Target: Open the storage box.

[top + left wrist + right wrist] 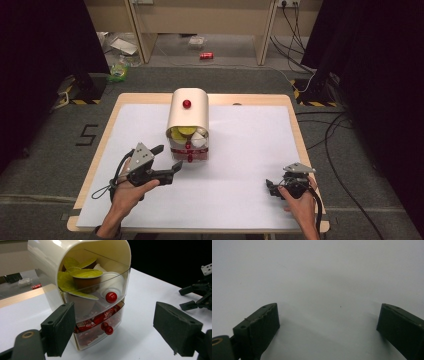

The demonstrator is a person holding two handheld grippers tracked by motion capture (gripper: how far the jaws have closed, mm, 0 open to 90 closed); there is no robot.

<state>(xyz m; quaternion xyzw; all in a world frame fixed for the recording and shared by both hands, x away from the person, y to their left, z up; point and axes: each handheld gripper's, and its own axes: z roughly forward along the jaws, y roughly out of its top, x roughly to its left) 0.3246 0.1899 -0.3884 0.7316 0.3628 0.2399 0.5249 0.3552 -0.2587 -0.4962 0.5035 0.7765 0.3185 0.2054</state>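
A cream arched drawer box (188,120) stands at the table's middle with a red knob (186,104) on its top. Its clear upper drawer (100,287) holds yellow-lidded capsules (85,273) and white cups, and has a red knob (111,297). The lower drawer (100,327) holds red packets behind its own red knob (109,330). My left gripper (167,162) is open just in front and left of the box, its jaws either side of the drawer fronts without touching. My right gripper (272,187) rests open near the front right over bare white sheet (324,277), also seen as the right gripper (197,296).
A white sheet (240,150) covers the wooden table (295,125). On the floor behind are a red can (206,56), litter (120,67), cables (295,30) and wooden furniture legs (265,35). Dark curtains stand on both sides.
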